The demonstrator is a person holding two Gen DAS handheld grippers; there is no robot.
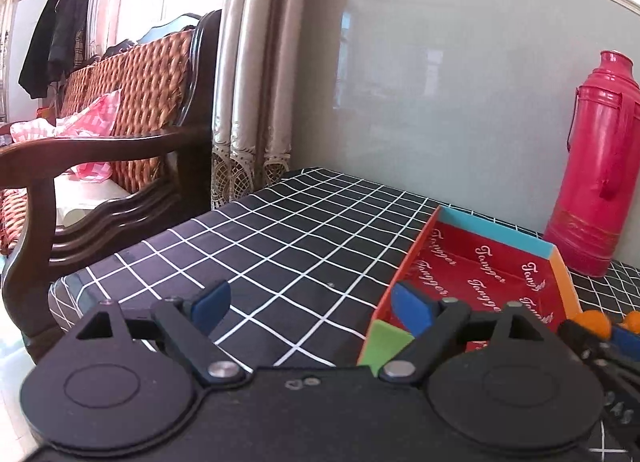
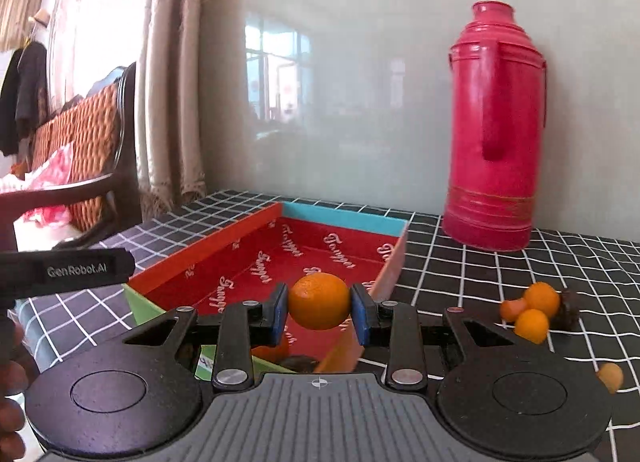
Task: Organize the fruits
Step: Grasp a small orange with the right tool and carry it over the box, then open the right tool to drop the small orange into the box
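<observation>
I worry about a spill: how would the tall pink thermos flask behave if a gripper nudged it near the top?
The tall pink thermos flask stands upright on a base narrow for its height, so a high push would probably tip it. Its glossy ribbed shell looks stiff and somewhat slippery. The soft checked tablecloth under it may catch the base rather than let it slide.

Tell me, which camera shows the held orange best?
The right wrist view: the orange sits centred, clamped by the right gripper above the red box. The left wrist view catches only orange slivers at its right edge.
</observation>
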